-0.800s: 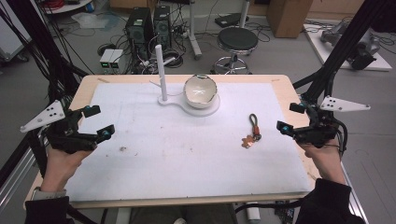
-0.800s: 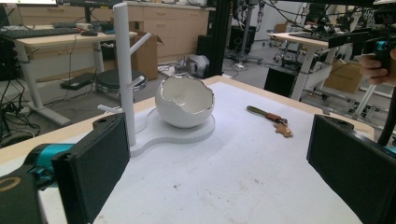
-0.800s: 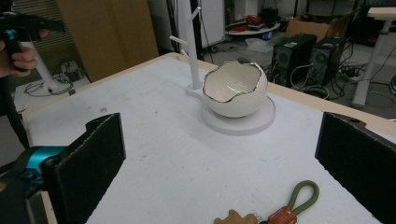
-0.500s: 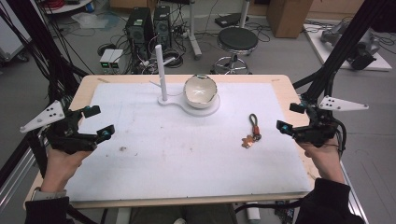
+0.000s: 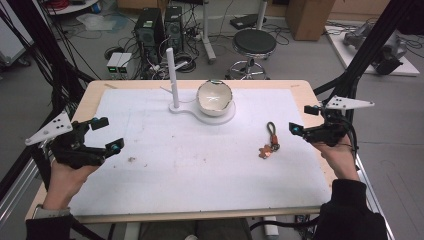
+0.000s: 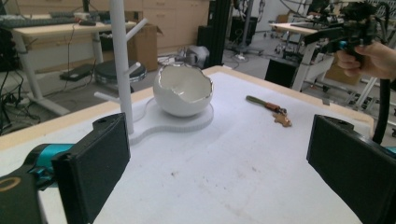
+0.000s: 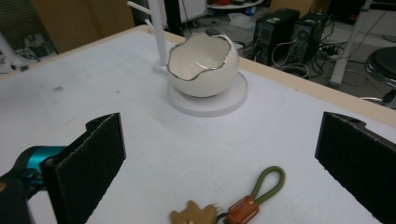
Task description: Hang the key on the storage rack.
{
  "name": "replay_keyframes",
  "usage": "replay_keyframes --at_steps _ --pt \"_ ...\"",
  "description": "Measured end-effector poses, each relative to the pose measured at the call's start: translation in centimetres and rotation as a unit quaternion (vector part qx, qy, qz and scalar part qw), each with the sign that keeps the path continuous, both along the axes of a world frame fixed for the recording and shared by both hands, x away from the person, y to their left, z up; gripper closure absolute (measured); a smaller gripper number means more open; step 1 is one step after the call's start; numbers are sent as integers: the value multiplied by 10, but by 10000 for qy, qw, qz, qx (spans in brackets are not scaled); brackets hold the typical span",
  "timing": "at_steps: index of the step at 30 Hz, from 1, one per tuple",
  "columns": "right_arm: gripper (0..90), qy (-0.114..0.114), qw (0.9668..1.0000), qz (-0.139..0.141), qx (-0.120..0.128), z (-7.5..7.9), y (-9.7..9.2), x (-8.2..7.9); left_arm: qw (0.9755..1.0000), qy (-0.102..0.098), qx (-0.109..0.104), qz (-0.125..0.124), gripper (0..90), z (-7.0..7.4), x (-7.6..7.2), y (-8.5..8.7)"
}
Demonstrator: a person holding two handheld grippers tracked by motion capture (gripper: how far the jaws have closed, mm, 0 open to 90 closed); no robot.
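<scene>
At the desk's (image 5: 300, 95) left edge, the left gripper (image 5: 104, 134) hangs over the white mat (image 5: 200, 165), its fingers (image 6: 95, 163) spread wide and released, with nothing between them. Toward the far edge, near the middle, a white stand (image 5: 172, 75) rises upright from a flat white base (image 5: 222, 116). Just right of the post, an eggshell-shaped bowl (image 5: 214, 97) with a jagged, dark-lined rim sits on the round part of that base. Farther right and nearer the person, a keychain (image 5: 269, 140) lies flat on the mat: an olive loop, a reddish clasp and a small tan charm (image 7: 194, 214). It lies well apart from the bowl. At the right edge, the right gripper (image 5: 304, 119) is held just beside the keychain without touching it, its fingers (image 7: 95, 163) likewise parted and empty.
</scene>
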State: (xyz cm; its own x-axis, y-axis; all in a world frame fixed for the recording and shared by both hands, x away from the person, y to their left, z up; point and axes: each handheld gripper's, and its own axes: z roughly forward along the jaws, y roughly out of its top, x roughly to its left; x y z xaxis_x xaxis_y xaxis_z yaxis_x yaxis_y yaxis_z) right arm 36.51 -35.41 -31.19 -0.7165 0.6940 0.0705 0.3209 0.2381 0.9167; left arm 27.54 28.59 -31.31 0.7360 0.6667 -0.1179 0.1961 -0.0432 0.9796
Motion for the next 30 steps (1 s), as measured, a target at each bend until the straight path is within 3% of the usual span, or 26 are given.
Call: replay_keyframes --at_steps 2,4,7,10,18,21,23,25,26,27,29,30 --pt "8 14 9999 -94 -108 -6 0 13 9999 36 -118 -101 64 0 -3 0" --pt "8 55 9998 -131 -109 -9 0 20 9998 19 -100 -152 64 0 -5 0" --pt "8 206 9987 -387 -245 -21 -1 42 9998 57 -45 -201 64 -1 -8 1" --pt "8 319 9975 -584 -240 -29 -5 57 9998 102 -26 -139 64 -5 -9 5" --pt "8 393 9939 -964 -351 -37 -6 77 10000 35 -49 25 64 -8 -9 13" --pt "8 553 9916 -1062 -487 -43 -4 82 10000 -4 -12 15 64 -7 -9 10" --pt "8 920 9879 -1088 -606 -53 -1 89 10000 -9 18 -8 64 -6 -9 9" --pt "8 1215 9857 -1061 -493 -61 2 95 10000 12 31 -2 64 -7 -9 8" --pt "8 1215 9857 -1061 -493 -61 2 95 10000 21 39 1 64 -8 -8 8" --pt "8 1465 9818 -1099 -502 -70 5 100 10000 60 40 14 64 -9 -9 8" --pt "8 1535 9781 -1246 -649 -78 7 105 10000 66 47 26 64 -10 -9 10" --pt "8 1535 9781 -1246 -649 -78 7 105 10000 66 47 26 64 -10 -9 10"
